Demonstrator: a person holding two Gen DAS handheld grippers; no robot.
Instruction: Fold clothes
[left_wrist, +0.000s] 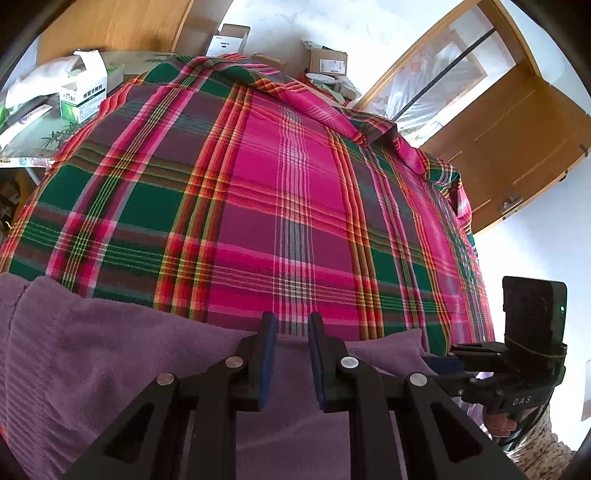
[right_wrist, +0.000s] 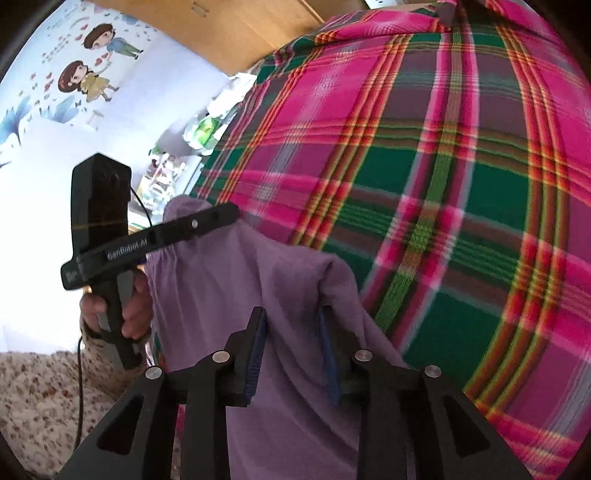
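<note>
Left claw (left_wrist: 290, 325): nearest the lens in the left wrist view; its two blue-padded fingers stood a narrow gap apart, with the purple garment (left_wrist: 110, 369) lying beneath and between them. Whether the pads pinched the cloth cannot be told.
Right claw (right_wrist: 291, 325): fingers spread apart, with a raised fold of the purple garment (right_wrist: 280, 280) standing in the gap. The cloth looked draped against the pads, not squeezed; judged released.
Garment position: at the near edge of the plaid cloth (left_wrist: 258, 184) that covered the bench, its far hem running across just ahead of the left claw's fingertips.
Garment relative to claws: both claws sat at that near edge. In the right wrist view the left claw (right_wrist: 221, 216) overlapped the garment's top corner, with a hand (right_wrist: 125, 310) on its handle.
Garment state: bunched and lifted on the right claw's side, flatter on the left.
Progress: judged early to middle. No finished, squared fold was visible.
Remaining: judged to be laying the raised portion over, flattening it, and completing further folds.
Surroundings: boxes (left_wrist: 83, 99) stood at the far left of the bench, well apart from the garment.
</note>
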